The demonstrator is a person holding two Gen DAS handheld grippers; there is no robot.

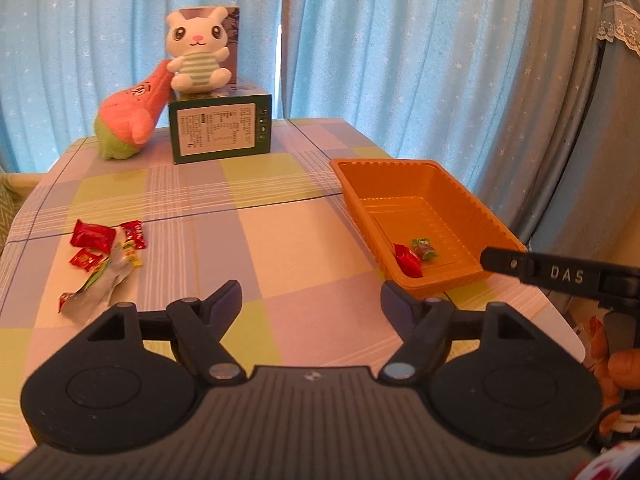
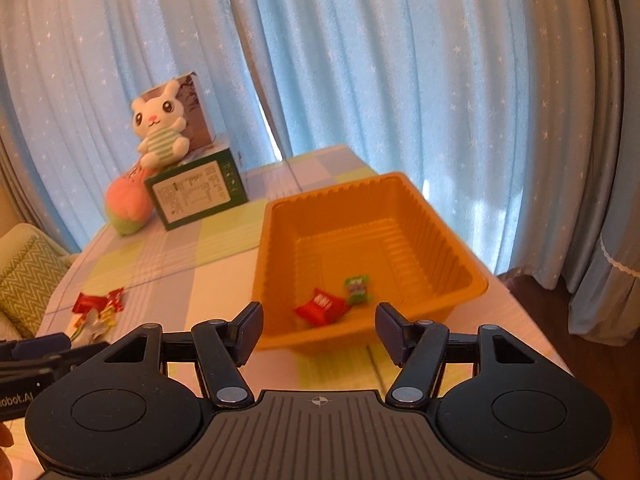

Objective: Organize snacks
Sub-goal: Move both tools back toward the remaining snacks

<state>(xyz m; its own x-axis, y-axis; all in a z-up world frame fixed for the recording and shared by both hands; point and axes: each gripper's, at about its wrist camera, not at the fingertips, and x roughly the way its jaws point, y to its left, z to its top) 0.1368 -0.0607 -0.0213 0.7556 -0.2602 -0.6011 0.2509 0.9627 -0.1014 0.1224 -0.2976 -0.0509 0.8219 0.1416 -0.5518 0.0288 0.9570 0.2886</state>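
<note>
An orange plastic tray [image 1: 424, 184] [image 2: 472, 280] sits on the right of the table. Inside it lie a red snack packet [image 1: 408, 266] [image 2: 320, 307] and a green wrapped candy [image 1: 424, 249] [image 2: 357, 289]. A pile of loose snacks [image 1: 106, 256] [image 2: 98, 312], red packets and a silver-green wrapper, lies on the left of the table. My left gripper [image 1: 312, 304] is open and empty above the table's front, between the pile and the tray. My right gripper [image 2: 319, 326] is open and empty, just in front of the tray's near wall.
At the table's back stand a green box [image 1: 220, 128] [image 2: 196, 192], a white bunny plush [image 1: 198, 50] [image 2: 160, 128] on it, and a pink-green plush [image 1: 132, 116] [image 2: 126, 208] beside it. Blue curtains hang behind. A cushioned seat [image 2: 28, 276] is left of the table.
</note>
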